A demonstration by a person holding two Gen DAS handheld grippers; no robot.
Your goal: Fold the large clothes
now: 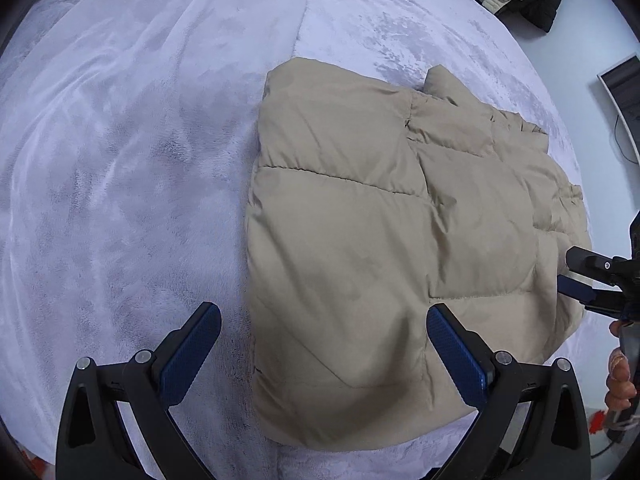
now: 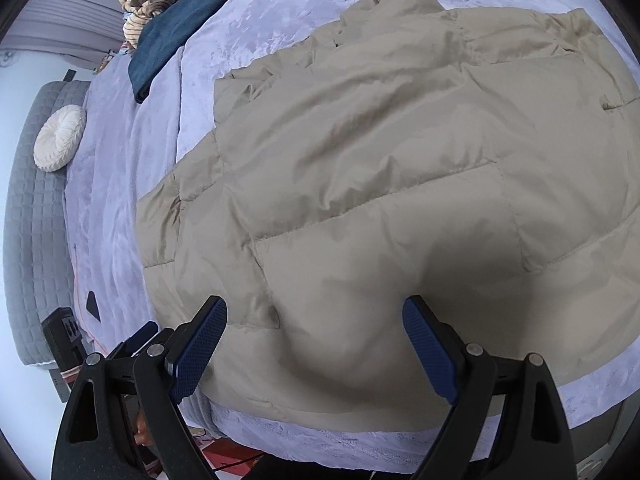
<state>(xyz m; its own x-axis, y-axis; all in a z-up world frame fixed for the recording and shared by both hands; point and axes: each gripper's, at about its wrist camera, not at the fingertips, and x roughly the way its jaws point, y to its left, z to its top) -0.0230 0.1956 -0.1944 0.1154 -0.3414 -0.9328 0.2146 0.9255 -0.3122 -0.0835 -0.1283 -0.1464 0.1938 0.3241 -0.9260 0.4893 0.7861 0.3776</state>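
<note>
Bed [image 2: 224, 40] under pale lilac plush blanket; beige quilted jacket [image 2: 400, 184] spread just ahead of claw, folded jeans [image 2: 176, 36] far beyond, round cushion [image 2: 60, 138] far left.

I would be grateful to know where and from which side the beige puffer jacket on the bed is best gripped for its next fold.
Probably the near hem of the puffer jacket, one bottom corner per gripper, coming from above at the bed's near edge. The jacket lies flat and the hem is a free edge closest to the open left gripper and right gripper.
</note>
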